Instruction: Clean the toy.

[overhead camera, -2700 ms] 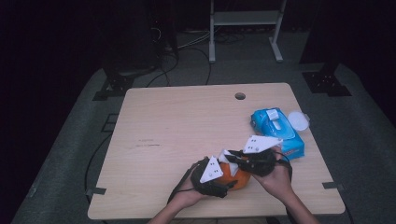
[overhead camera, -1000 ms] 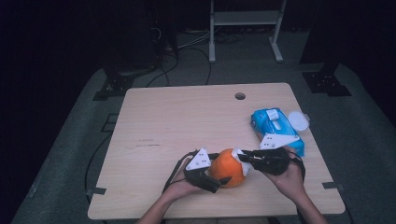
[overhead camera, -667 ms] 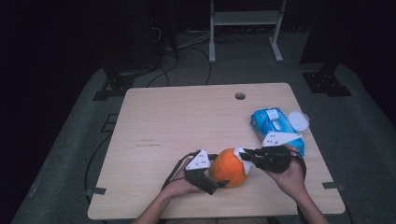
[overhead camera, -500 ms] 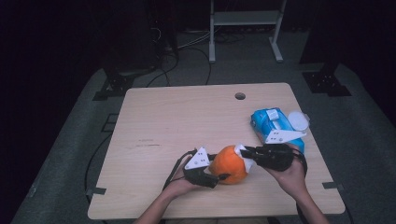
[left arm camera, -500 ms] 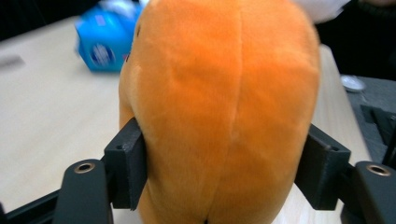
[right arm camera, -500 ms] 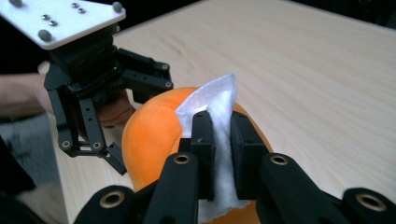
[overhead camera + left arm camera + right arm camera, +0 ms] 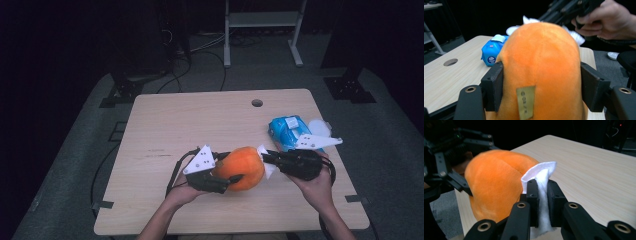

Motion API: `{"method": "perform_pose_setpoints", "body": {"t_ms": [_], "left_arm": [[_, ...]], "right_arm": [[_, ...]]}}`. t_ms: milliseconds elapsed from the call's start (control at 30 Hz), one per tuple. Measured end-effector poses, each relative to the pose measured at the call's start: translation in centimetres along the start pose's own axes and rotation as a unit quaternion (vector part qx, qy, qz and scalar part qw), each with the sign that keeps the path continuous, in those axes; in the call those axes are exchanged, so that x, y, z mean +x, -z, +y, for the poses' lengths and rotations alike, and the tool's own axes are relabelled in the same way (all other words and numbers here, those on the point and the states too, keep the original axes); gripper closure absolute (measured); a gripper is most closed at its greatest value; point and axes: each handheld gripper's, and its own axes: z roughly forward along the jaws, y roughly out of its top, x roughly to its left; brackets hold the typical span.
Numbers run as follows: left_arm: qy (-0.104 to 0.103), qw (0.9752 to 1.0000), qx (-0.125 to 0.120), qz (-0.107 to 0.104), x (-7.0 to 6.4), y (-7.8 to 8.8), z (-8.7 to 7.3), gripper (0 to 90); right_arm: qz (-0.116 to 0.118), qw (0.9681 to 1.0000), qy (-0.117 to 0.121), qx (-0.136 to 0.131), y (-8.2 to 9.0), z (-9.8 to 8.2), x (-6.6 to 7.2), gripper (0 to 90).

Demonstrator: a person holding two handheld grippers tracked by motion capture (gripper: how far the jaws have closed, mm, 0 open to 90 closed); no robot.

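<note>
Near the front edge of the wooden table [image 7: 165, 125], roughly midway along it, the left gripper [image 7: 227, 179] clamps an orange plush toy [image 7: 241, 167]. Its jaws have just been closing and now press into the toy's sides, a small gold label [image 7: 525, 102] showing between them. The toy seems lifted off the surface, though the high view leaves that uncertain. The right gripper [image 7: 264, 159] pinches a folded white wipe [image 7: 541, 185] tight between its jaws and holds it against the toy's right side. A blue wipes pack [image 7: 289, 131] lies near the table's right edge.
</note>
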Motion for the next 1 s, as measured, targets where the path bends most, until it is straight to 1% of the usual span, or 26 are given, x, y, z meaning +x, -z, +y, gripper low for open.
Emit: {"method": "perform_pose_setpoints", "body": {"t_ms": [33, 67, 133, 167, 267, 300, 367, 400, 433, 467, 500, 567, 633, 667, 733, 767, 833, 900, 933, 1000], "left_arm": [[0.001, 1.0000, 0.001, -0.001, 0.1, 0.0, 0.0, 31.2], [0.004, 1.0000, 0.002, -0.002, 0.2, 0.0, -0.2, 31.5], [0.008, 0.9999, 0.010, -0.005, 0.5, -0.2, -0.6, 31.5], [0.012, 0.9998, 0.013, -0.005, 0.6, -0.4, -0.9, 31.5], [0.026, 0.9991, 0.032, -0.009, 1.0, -1.2, -2.1, 31.4], [0.033, 0.9985, 0.042, -0.011, 1.0, -1.6, -2.7, 31.2], [0.037, 0.9969, 0.069, -0.014, 1.1, -2.5, -4.0, 30.4], [0.039, 0.9962, 0.077, -0.016, 1.1, -2.9, -4.7, 30.0], [0.050, 0.9961, 0.070, -0.020, 1.2, -3.2, -5.3, 29.9], [0.053, 0.9961, 0.069, -0.019, 1.1, -3.4, -5.5, 29.9], [0.045, 0.9963, 0.072, -0.015, 1.0, -3.6, -5.3, 29.9], [0.029, 0.9965, 0.077, -0.012, 0.7, -3.8, -5.1, 29.6], [0.019, 0.9967, 0.078, -0.011, 0.4, -4.0, -5.1, 29.0], [0.017, 0.9966, 0.080, -0.008, 0.3, -4.0, -5.1, 28.8], [0.014, 0.9965, 0.082, -0.008, 0.2, -4.1, -5.0, 28.5], [0.015, 0.9966, 0.081, -0.007, 0.2, -4.2, -5.0, 28.4], [0.014, 0.9967, 0.079, -0.006, 0.1, -4.3, -5.0, 28.3], [0.012, 0.9967, 0.080, -0.005, 0.0, -4.4, -5.0, 27.8], [0.011, 0.9967, 0.080, -0.006, -0.1, -4.4, -5.0, 27.1], [0.005, 0.9964, 0.084, -0.010, 0.0, -4.2, -4.8, 22.0]], "right_arm": [[0.000, 1.0000, 0.000, 0.003, -0.2, -0.1, 0.0, 80.7], [-0.001, 0.9999, -0.003, 0.013, -0.6, -0.5, -0.2, 80.7], [-0.001, 0.9998, -0.006, 0.020, -0.9, -0.8, -0.4, 80.8], [-0.001, 0.9997, -0.007, 0.024, -1.2, -1.0, -0.5, 80.7], [-0.004, 0.9987, -0.016, 0.048, -2.1, -2.0, -1.1, 80.7], [-0.003, 0.9981, -0.021, 0.057, -2.6, -2.5, -1.3, 80.7], [-0.001, 0.9963, -0.034, 0.078, -3.5, -3.6, -2.1, 80.7], [0.001, 0.9951, -0.041, 0.090, -3.9, -4.2, -2.5, 80.7], [0.004, 0.9938, -0.046, 0.101, -4.3, -4.7, -2.8, 80.7], [0.006, 0.9927, -0.053, 0.108, -4.6, -5.0, -3.2, 80.8], [0.005, 0.9919, -0.059, 0.113, -4.7, -5.2, -3.5, 80.7], [-0.007, 0.9919, -0.060, 0.112, -4.5, -5.2, -4.1, 80.8], [-0.015, 0.9925, -0.066, 0.101, -3.8, -5.0, -4.5, 80.8], [-0.018, 0.9932, -0.066, 0.094, -3.4, -4.7, -4.5, 80.7], [-0.017, 0.9953, -0.061, 0.073, -2.5, -4.0, -4.0, 80.8], [-0.014, 0.9963, -0.055, 0.065, -2.2, -3.5, -3.5, 80.8], [0.001, 0.9980, -0.038, 0.051, -1.9, -2.6, -2.1, 80.7], [0.013, 0.9984, -0.013, 0.053, -2.4, -2.1, -0.7, 80.6], [0.013, 0.9981, 0.001, 0.060, -2.8, -2.0, -0.1, 80.5], [0.005, 0.9966, 0.020, 0.079, -3.8, -2.3, 0.4, 80.5]]}}
